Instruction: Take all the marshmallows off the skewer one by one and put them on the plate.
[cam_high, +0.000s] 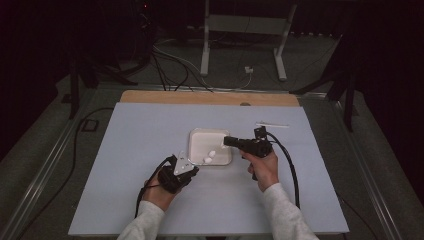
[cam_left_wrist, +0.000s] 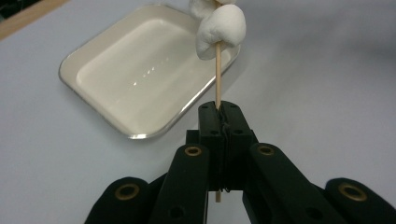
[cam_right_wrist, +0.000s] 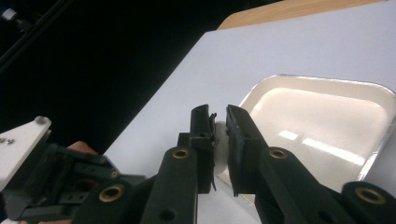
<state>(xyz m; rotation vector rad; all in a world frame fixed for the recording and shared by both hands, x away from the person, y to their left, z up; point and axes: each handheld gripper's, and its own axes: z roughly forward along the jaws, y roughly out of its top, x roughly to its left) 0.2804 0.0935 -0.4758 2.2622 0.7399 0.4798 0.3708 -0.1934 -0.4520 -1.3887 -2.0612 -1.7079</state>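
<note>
My left gripper (cam_left_wrist: 224, 112) is shut on a thin wooden skewer (cam_left_wrist: 217, 79) that carries two white marshmallows (cam_left_wrist: 220, 30) near its far end. In the high view this gripper (cam_high: 195, 168) sits at the front left corner of a white tray (cam_high: 202, 140), and the marshmallows (cam_high: 209, 156) hang over the tray's front part. My right gripper (cam_high: 226, 141) points left at the tray's right edge. Its jaws (cam_right_wrist: 218, 122) are shut on a white marshmallow (cam_right_wrist: 219, 142), mostly hidden between them, above the tray (cam_right_wrist: 327, 121).
The tray (cam_left_wrist: 135, 84) rests mid-table on a pale blue mat (cam_high: 150, 130) and looks bare inside. A white stick-like item (cam_high: 272, 124) lies on the mat behind the right hand. A wooden board edge (cam_high: 210, 97) runs along the far side.
</note>
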